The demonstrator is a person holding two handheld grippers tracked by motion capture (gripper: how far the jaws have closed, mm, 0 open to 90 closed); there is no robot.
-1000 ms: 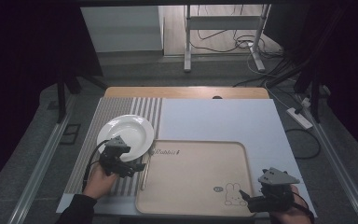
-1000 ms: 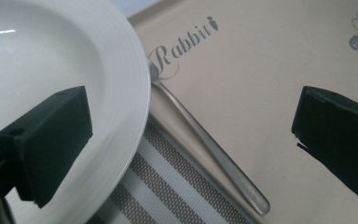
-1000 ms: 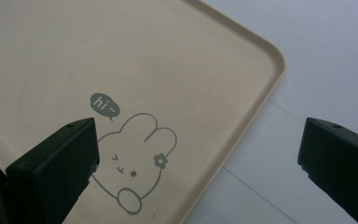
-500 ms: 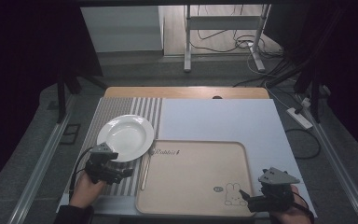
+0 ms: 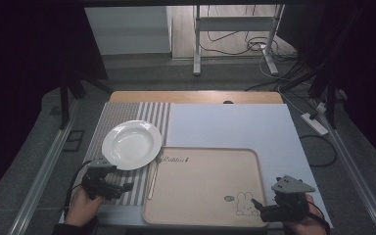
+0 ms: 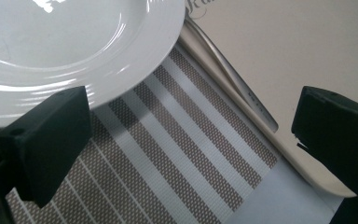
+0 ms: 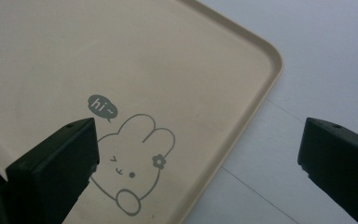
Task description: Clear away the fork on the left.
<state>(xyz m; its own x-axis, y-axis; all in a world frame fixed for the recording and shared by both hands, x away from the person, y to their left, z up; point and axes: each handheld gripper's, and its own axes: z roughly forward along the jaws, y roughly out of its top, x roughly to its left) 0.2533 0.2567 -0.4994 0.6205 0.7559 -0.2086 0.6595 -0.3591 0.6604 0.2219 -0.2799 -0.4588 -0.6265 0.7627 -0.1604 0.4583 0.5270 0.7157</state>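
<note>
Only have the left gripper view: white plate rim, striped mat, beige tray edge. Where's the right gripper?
Observer: The right gripper hangs at the near right corner of the beige square tray, over a printed rabbit.
Operator: Holding anything?
Observer: No. Its jaws stand wide open with nothing between them.
Operator: Anything on the plate?
Observer: In the high view the whole round white plate is bare.

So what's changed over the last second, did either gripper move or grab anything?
The left gripper drew back from the white plate toward the person, to the striped mat's near edge, jaws open and empty. The plate stayed on the mat. The right gripper, the tray and the chopstick beside it did not move.
</note>
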